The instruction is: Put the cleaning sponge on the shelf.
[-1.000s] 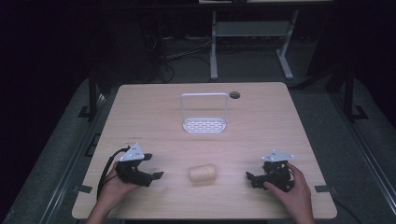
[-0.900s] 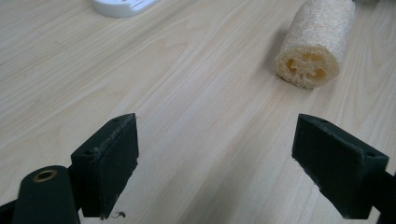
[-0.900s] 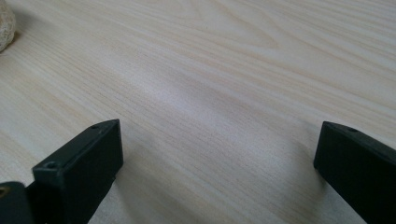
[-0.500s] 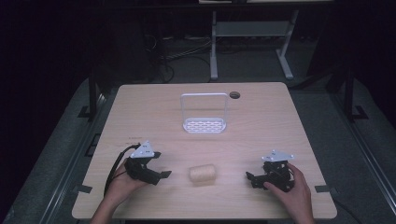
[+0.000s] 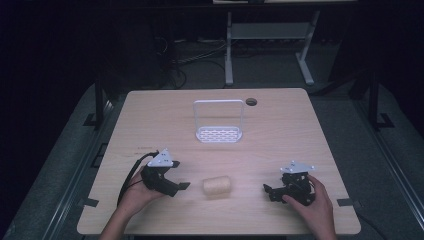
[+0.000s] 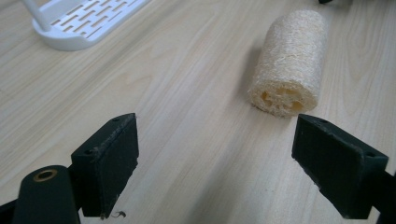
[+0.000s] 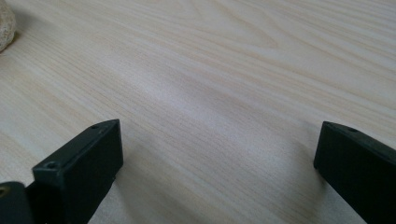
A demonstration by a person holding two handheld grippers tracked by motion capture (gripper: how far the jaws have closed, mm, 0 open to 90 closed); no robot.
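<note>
Room: dark floor and metal frame legs lay behind a pale wooden table (image 5: 280, 125).
Loofah place: the loofah piece (image 5: 217, 186) lay on the near part of the table, between the two grippers, touching neither of them.
Loofah axis: in the high view its long axis ran almost left to right across the table, slightly tilted; one cut end faced toward the left gripper (image 5: 181, 186).
Loofah look: it was a short cylinder, pale beige, with a rough fibrous skin; in the left gripper view (image 6: 289, 60) the cut end showed hollow holes inside.
Left gripper: its jaws stood wide apart and held nothing; the loofah was just ahead of them, nearer to the right jaw in its own view.
Right gripper: the right gripper (image 5: 268, 190) rested low over the table, jaws also spread wide and empty, well apart from the loofah.
Rack: a white slotted rack (image 5: 219, 134) with an upright handle stood farther back, near the middle of the table.
Change: compared with one second before, the left gripper had moved closer to the loofah; the right gripper and the loofah kept their places.
</note>
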